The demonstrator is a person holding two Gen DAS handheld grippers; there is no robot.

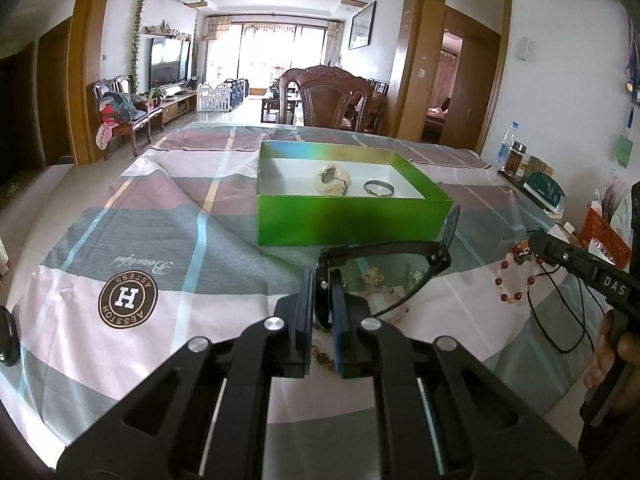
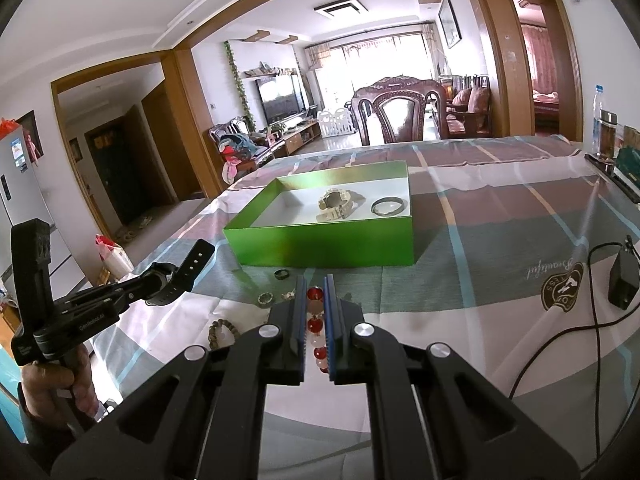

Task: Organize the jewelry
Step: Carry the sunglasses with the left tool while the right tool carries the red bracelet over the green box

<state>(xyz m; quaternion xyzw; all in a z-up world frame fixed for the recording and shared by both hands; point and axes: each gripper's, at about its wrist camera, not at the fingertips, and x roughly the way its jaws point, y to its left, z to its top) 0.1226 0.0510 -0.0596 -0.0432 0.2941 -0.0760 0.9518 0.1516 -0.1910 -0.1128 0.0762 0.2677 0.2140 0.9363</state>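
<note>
The left gripper was clamped on a black watch, the right gripper on a bead bracelet; the green box stood at 12 o'clock. The bracelet looked light, loose and slippery; the watch strap seemed bendable, so grip its case

My left tongs pinch a black watch, strap sticking out. My right tongs clamp a red-and-pale bead bracelet. The green box mid-counter holds a cream watch and a bangle; rings lie before it.
</note>
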